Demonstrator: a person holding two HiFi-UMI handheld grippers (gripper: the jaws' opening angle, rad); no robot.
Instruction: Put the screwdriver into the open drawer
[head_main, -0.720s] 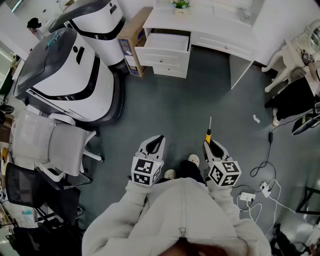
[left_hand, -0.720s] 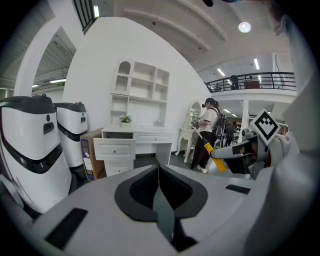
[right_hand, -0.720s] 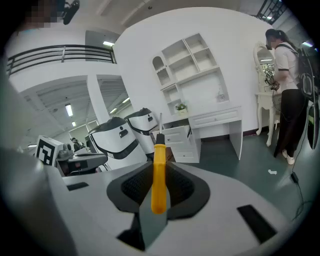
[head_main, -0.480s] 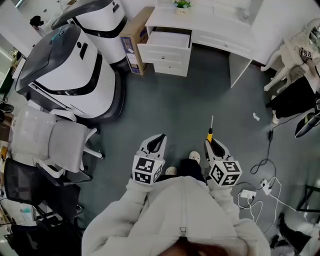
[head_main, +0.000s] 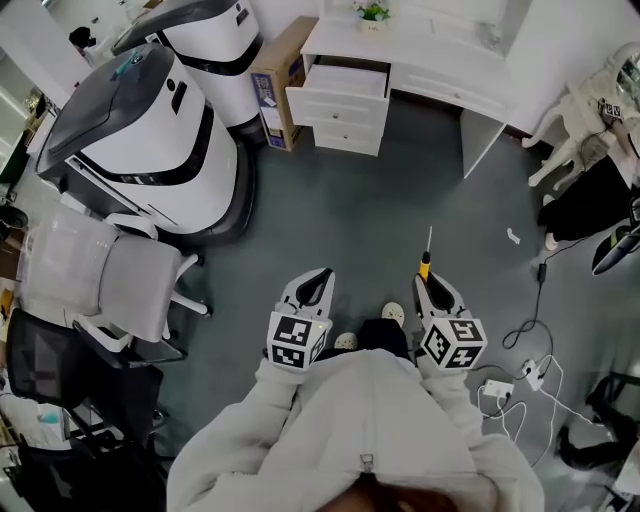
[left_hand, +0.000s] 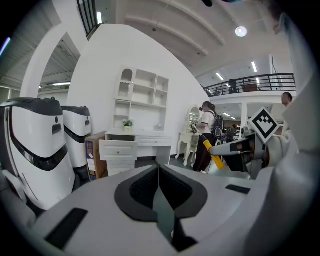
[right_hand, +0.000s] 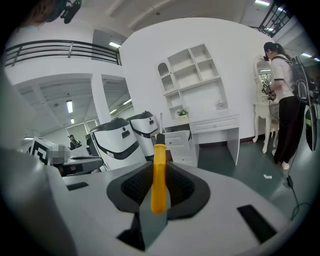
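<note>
As we look down in the head view, the right tool pinches the screwdriver: yellow handle in the jaws, thin metal shaft sticking fwd past the tips, above the grey floor. The left tool is beside it w/ jaws pressed together. The open drawer is well apart from both. It's the top one of the white counter at the far wall, next to a cardboard box and two big white machines.

Left gripper view: we see the jaws meeting tip to tip w/ nothing between. The screwdriver shows at right, its yellow handle slanting up out of the right tool. The open drawer juts from the counter ahead.

Right gripper view: the screwdriver has a plain yellow, smooth handle w/ a rounded butt end toward us. At the front end come a black collar, then a slim steel shaft. Black pads press the handle from both sides.
</note>
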